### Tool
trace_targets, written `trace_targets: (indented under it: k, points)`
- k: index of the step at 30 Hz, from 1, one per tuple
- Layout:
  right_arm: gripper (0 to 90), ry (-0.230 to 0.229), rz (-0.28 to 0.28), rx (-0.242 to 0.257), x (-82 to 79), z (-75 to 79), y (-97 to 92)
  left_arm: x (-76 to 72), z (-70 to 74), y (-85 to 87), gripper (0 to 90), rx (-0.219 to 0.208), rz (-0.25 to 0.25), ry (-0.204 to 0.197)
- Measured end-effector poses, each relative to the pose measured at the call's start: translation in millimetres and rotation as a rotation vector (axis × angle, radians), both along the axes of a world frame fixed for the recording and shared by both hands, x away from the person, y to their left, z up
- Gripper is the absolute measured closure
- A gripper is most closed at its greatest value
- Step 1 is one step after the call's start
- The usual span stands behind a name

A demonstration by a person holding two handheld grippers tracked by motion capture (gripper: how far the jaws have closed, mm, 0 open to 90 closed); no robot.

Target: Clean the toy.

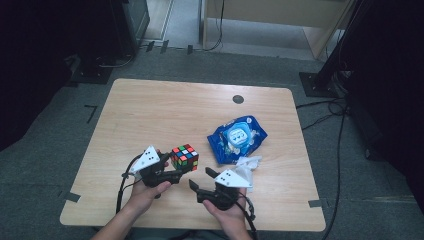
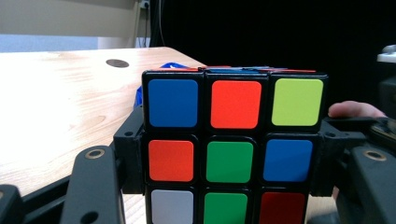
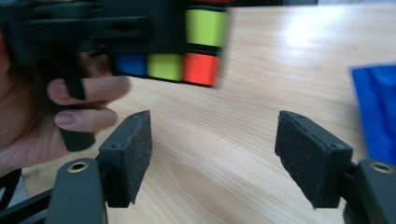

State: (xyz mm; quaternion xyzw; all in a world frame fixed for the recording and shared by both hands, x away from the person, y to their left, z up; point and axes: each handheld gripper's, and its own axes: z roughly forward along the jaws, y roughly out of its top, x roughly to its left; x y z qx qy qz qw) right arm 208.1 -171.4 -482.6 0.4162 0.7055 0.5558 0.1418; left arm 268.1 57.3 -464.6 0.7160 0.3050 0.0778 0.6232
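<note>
A scrambled Rubik's cube (image 1: 184,157) is lifted just above the wooden table (image 1: 165,110), near its front left. My left gripper (image 1: 177,167) is shut on the cube. In the left gripper view the black pads press on both sides of the cube (image 2: 231,149), whose near face shows blue, orange, green, yellow and white stickers. My right gripper (image 1: 200,178) stands open just right of it, near the front edge. In the right gripper view its two pads (image 3: 133,154) are wide apart over bare wood, and the cube (image 3: 201,46) hangs above and beyond them.
A blue pack of wet wipes (image 1: 237,137) lies right of centre, with a crumpled white wipe (image 1: 248,165) in front of it. A round cable hole (image 1: 238,99) sits near the table's far edge. Dark stands and cables surround the table.
</note>
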Motion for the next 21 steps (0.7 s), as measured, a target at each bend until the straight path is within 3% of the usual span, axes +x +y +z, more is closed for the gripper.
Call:
trace_targets:
  k: [1,4,10,16,21]
  points:
    - [26.7,-0.031,-0.019,-0.009,-2.2,1.7,8.4,0.1,-0.1,0.0,33.6,-0.003,-0.005,0.004]
    - [26.1,-0.052,-0.026,0.0,-4.5,3.7,15.9,-0.6,-0.3,-1.7,33.6,-0.003,-0.009,0.01]
    - [26.0,-0.055,-0.026,0.022,-6.0,3.9,20.0,-4.7,-1.6,-11.0,33.5,-0.005,-0.027,0.021]
    - [30.4,-0.066,-0.062,0.009,-5.9,3.2,18.7,-7.2,-2.4,-17.7,33.5,-0.001,-0.035,0.026]
    - [33.7,-0.099,-0.07,-0.037,-6.4,2.8,18.2,-6.1,-2.9,-16.1,33.2,-0.014,-0.029,0.046]
